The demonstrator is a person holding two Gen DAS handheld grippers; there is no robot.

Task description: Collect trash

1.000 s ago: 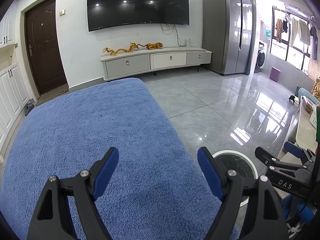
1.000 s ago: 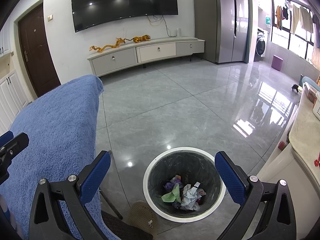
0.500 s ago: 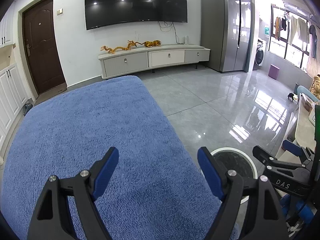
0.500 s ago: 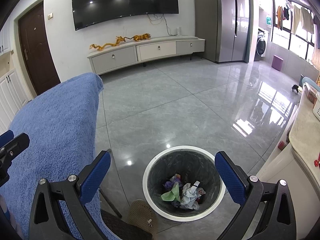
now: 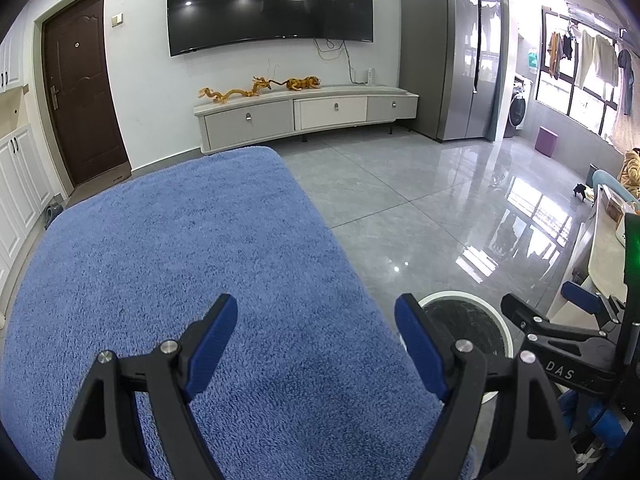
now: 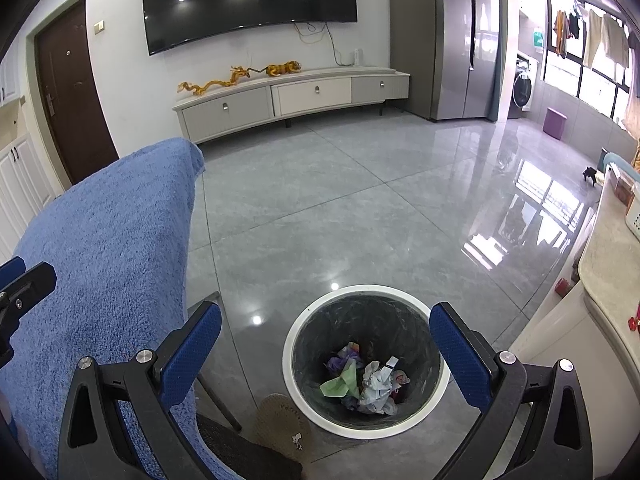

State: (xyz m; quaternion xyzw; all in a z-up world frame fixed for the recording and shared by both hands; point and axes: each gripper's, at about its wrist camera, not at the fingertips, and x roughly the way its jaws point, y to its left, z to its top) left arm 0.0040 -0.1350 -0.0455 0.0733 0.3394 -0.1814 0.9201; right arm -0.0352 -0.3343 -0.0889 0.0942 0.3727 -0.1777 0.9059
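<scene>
A round trash bin [image 6: 366, 291] with a white rim and dark liner stands on the grey floor, holding several crumpled scraps of paper [image 6: 362, 384], green, white and purple. My right gripper [image 6: 326, 340] hovers above the bin, open, with nothing between its blue pads. My left gripper [image 5: 316, 328] hangs open over a blue towel-covered table [image 5: 180, 248], which carries no trash in view. The bin's rim [image 5: 460, 295] peeks out past the table's right edge in the left wrist view, beside the right gripper [image 5: 560, 322].
A slipper [image 6: 282, 424] and a thin table leg [image 6: 218, 364] sit just left of the bin. A TV cabinet [image 6: 292, 98] lines the far wall, a fridge [image 6: 460, 40] stands at the back right, and a pale counter [image 6: 608, 256] runs along the right.
</scene>
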